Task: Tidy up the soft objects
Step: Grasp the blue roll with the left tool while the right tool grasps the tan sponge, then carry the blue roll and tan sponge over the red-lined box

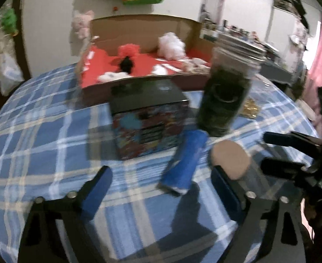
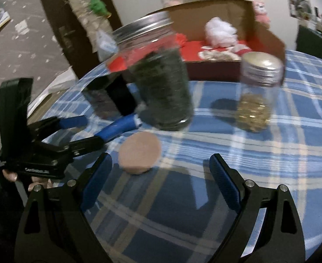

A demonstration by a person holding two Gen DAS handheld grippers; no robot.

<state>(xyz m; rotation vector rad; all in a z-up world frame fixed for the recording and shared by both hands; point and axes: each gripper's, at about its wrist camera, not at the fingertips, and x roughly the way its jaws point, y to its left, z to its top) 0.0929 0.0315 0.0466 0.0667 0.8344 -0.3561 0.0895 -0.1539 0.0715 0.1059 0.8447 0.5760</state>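
A blue roll (image 1: 182, 162) lies on the checked tablecloth, ahead of and between the fingers of my left gripper (image 1: 161, 186), which is open with gaps on both sides of the roll. The right wrist view shows that gripper (image 2: 94, 130) from the side, with the blue roll (image 2: 119, 127) at its fingertips. A round pink pad (image 2: 140, 153) lies flat just beyond the left finger of my right gripper (image 2: 161, 173), which is open with nothing between its fingers. The pink pad (image 1: 230, 160) and the right gripper (image 1: 279, 152) also show in the left wrist view.
A lidded jar of dark green stuff (image 2: 163, 92) and a jar of gold bits (image 2: 255, 100) stand behind. A colourful box (image 1: 150, 120) sits left of the green jar. Further back, a cardboard box (image 1: 139, 26) with red lining holds white fluff (image 1: 171, 46) and a red pom (image 1: 128, 50).
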